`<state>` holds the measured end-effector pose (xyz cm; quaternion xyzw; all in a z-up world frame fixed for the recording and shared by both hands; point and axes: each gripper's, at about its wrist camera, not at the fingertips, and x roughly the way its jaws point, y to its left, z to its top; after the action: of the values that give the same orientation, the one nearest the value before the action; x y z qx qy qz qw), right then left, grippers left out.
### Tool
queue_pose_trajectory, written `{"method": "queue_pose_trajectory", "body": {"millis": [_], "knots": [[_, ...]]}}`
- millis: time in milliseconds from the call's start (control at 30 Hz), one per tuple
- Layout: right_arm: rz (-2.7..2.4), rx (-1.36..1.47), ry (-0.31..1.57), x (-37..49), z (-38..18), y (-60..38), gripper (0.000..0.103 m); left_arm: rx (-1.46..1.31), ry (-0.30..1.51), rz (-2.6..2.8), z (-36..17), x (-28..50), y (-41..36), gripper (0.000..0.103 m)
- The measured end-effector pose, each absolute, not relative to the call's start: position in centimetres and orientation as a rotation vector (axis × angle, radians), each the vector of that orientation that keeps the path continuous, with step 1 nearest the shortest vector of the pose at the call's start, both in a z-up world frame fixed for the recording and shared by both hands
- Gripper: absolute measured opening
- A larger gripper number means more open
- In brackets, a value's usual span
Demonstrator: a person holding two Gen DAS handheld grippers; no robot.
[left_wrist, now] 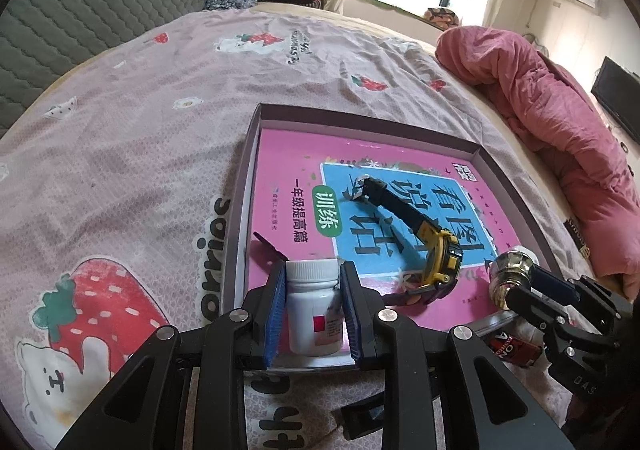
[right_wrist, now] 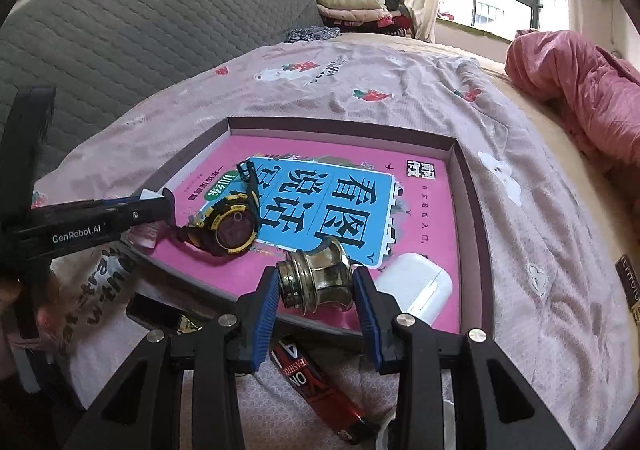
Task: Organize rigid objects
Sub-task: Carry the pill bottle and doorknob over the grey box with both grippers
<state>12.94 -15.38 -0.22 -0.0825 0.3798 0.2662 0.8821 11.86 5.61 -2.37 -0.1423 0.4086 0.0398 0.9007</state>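
Observation:
A shallow tray (left_wrist: 250, 154) (right_wrist: 468, 186) lies on the bed with a pink and blue book (left_wrist: 404, 206) (right_wrist: 328, 194) in it. A yellow and black watch (left_wrist: 436, 246) (right_wrist: 234, 226) rests on the book. My left gripper (left_wrist: 313, 282) is shut on a white pill bottle (left_wrist: 314, 310), held at the tray's near left corner. My right gripper (right_wrist: 316, 282) (left_wrist: 516, 282) is shut on a brass knob (right_wrist: 318, 282) (left_wrist: 510, 266) over the tray's near edge. A white earbud case (right_wrist: 416, 286) lies in the tray beside the knob.
A red lighter (right_wrist: 320, 382) (left_wrist: 516, 348) and a small dark box (right_wrist: 154, 310) lie on the strawberry-print bedsheet (left_wrist: 120, 130) in front of the tray. A pink quilt (left_wrist: 560, 130) is bunched at the right. A grey headboard (right_wrist: 140, 22) stands behind.

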Motion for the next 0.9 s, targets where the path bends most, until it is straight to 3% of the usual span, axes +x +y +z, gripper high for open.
{"method": "queue_pose_trajectory", "body": {"millis": [900], "knots": [[0.586, -0.08, 0.843, 13.38, -0.4, -15.95, 0.039, -0.313, 0.86, 0.073, -2.44, 11.62, 5.62, 0.027]]}}
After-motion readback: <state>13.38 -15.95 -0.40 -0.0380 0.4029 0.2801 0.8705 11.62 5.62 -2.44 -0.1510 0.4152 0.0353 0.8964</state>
